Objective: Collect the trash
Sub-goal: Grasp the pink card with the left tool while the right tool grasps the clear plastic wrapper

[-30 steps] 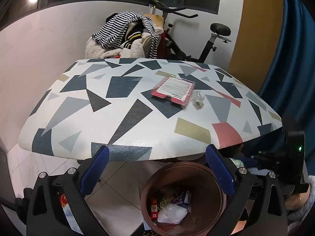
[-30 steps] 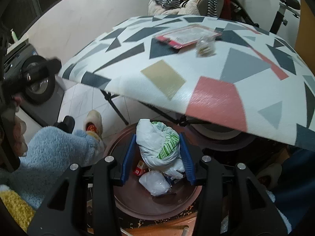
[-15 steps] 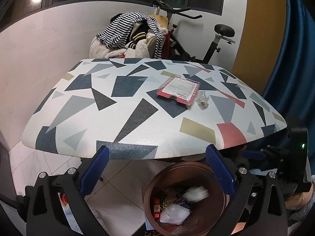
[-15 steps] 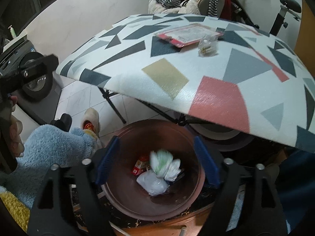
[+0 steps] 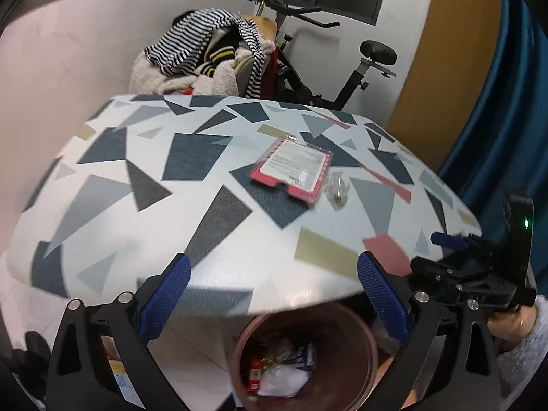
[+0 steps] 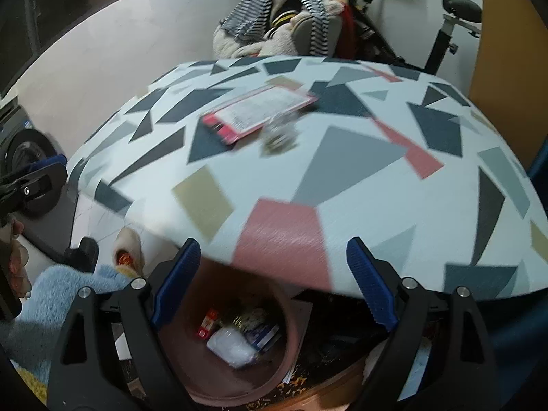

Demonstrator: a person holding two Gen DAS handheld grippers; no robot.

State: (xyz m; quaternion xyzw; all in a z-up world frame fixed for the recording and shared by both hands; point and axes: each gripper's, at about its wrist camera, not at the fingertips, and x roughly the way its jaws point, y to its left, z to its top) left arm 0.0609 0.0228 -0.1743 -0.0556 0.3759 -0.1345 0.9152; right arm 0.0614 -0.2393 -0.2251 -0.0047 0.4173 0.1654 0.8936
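My right claw (image 6: pixel 270 274) is opening, empty, above the bin (image 6: pixel 191 370); my left claw (image 5: pixel 274 294) is closing on nothing. The red packet (image 5: pixel 291 167) lies flat, so my pads may skid off.

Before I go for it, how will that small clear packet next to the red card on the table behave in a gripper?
The clear packet looks like thin crinkled film, so it is probably floppy and will crumple when pinched. It seems light, with only small bits inside, so a nudge may slide it across the table. It almost touches the red card, so a wide grab may catch both.
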